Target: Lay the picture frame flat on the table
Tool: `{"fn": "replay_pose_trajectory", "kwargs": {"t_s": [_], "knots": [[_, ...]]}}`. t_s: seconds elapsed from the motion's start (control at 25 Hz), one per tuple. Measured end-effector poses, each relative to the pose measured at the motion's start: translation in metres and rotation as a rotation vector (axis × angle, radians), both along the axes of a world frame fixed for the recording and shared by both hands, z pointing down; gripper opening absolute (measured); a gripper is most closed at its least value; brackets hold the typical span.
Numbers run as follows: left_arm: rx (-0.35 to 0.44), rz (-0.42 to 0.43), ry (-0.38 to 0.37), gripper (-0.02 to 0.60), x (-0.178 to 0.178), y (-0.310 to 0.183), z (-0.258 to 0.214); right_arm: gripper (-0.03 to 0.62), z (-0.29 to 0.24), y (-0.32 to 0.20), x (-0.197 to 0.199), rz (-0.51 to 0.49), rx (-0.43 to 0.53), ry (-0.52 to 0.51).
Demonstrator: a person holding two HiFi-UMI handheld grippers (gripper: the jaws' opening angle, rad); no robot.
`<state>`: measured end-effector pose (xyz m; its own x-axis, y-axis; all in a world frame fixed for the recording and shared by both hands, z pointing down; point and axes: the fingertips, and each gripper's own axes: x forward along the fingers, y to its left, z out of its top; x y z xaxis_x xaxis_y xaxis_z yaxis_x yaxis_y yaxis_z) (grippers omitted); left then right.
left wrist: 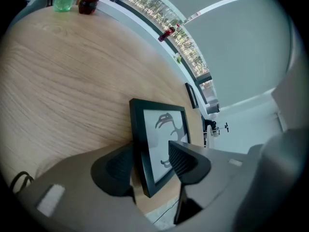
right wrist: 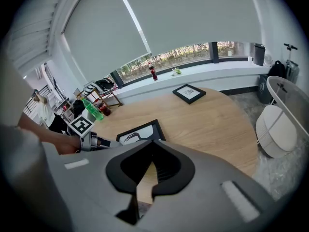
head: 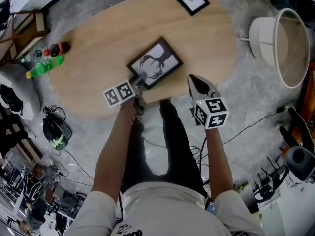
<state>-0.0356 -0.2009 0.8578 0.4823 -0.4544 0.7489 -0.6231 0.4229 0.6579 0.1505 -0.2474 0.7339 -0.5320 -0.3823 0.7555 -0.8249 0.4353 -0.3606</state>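
Plainly, the oval table (head: 98, 38), pale wood with a straight grain, carries everything. Near our edge of it the picture frame (head: 156, 63) sits low and almost level. It is a thin black moulding round a glazed white print with a dark figure, and we cannot tell whether its back rests fully on the wood. We judge it is held by its near corner so it can be let down gently: the left gripper (head: 139, 82) has its ribbed jaws clamped across the moulding. The right gripper (head: 197, 84) hangs off the table's edge, jaws together on nothing.
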Motion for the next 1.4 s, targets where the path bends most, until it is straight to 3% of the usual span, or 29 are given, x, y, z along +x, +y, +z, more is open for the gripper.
{"fn": "replay_pose_trajectory", "kwargs": {"t_s": [0.68, 1.04, 1.4], "knots": [[0.056, 0.045, -0.046, 0.207, -0.026, 0.028, -0.032, 0.003, -0.048, 0.010, 0.001, 0.034, 0.075, 0.014], [0.151, 0.049, -0.048, 0.155, -0.062, 0.058, -0.104, 0.003, -0.138, 0.021, -0.004, 0.082, 0.201, 0.027], [0.310, 0.087, -0.060, 0.090, -0.100, 0.078, -0.203, 0.003, -0.242, 0.053, -0.001, 0.170, 0.315, 0.035]]}}
